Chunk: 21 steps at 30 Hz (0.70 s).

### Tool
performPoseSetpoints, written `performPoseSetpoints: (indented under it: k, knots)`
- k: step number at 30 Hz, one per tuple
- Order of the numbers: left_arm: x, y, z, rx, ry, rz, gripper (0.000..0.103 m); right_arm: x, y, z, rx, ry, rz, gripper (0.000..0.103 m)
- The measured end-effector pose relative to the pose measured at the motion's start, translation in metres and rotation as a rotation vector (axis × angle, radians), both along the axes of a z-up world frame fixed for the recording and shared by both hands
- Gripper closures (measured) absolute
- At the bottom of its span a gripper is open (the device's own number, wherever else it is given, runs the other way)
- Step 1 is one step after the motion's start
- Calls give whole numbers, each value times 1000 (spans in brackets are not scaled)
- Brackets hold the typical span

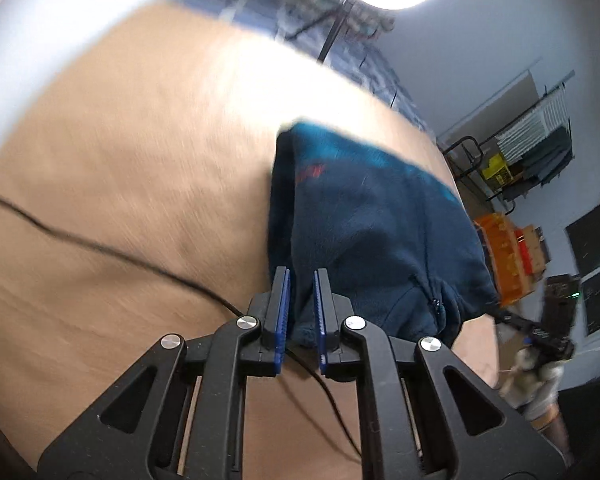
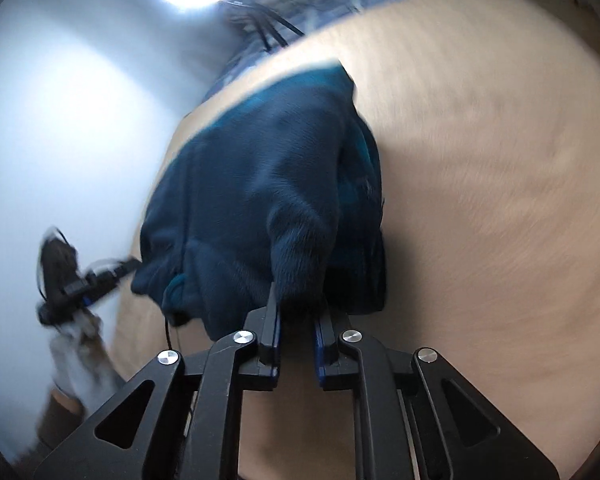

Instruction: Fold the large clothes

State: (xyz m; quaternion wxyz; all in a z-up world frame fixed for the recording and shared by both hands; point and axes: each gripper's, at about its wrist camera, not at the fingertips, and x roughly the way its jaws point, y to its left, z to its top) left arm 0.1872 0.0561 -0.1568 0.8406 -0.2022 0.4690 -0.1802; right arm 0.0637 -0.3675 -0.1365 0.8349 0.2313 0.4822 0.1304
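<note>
Dark blue fleece jacket [image 1: 372, 220] lies on the tan table [image 1: 120, 160], long axis toward twelve o'clock, near hem clamped in both narrowed grippers, left [image 1: 302, 300] and right [image 2: 298, 316], bare tabletop beside it.

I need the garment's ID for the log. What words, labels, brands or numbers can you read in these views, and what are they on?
Nothing reads clearly.
Red lettering on the fleece: there, but too blurred to read.
Yellow box in the background: dark marks, too small to tell.
Orange crate: no legible label.
Right wrist view: no text on the fleece or table.
</note>
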Motion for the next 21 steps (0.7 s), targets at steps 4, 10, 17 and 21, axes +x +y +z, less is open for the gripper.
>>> performPoseSetpoints:
  k: [4,10,17,21]
  knots:
    - [1,-1,44,53,-102,-8,95,-19,0,50,-161,-132,21,76]
    - [34,-52,72,94,-170,-37,95,5,24,93,-298,-341,80,76]
    - [93,-122,50,178,-159,-118,95,89,52,68,-340,-259,147,75]
    - [120,-132,16,231,-111,-124,95,117,54,43,-329,-217,147,75]
